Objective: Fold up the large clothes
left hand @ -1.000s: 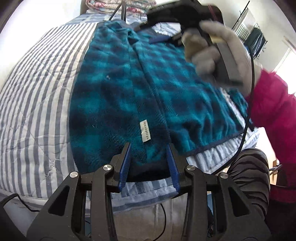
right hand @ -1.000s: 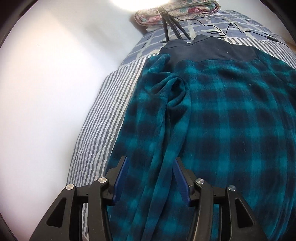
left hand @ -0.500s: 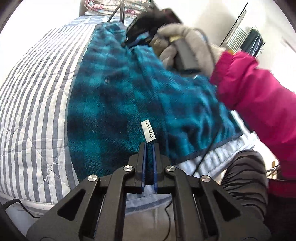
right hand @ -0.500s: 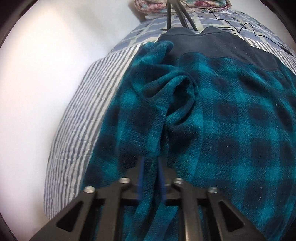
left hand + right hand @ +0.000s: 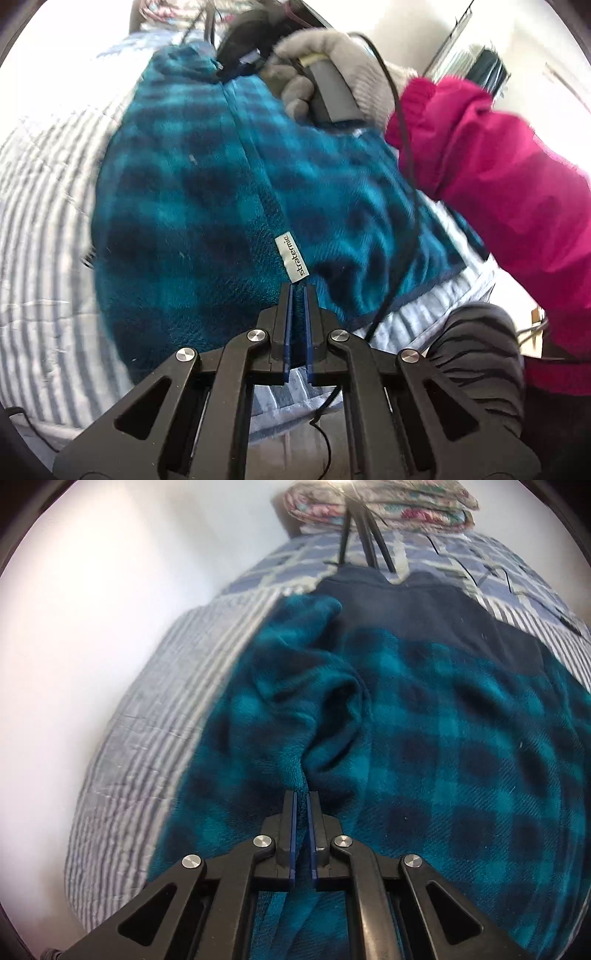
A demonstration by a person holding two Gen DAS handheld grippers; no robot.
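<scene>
Left gripper (image 5: 298, 291) fingers pinched together, angled down, right gripper (image 5: 303, 799) fingers likewise clamped, gloved right hand (image 5: 332, 70) ahead of left fingers, pink sleeve (image 5: 491, 177) behind it

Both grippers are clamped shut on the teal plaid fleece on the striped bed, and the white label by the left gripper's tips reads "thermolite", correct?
Not quite. Both the left gripper and right gripper are shut on the teal plaid fleece on the striped bed, but the white label reads "stratermic", as the left wrist view shows.

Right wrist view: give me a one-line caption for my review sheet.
Right tool shut on a raised pinch of the teal plaid fleece spread over the striped quilt.
</scene>
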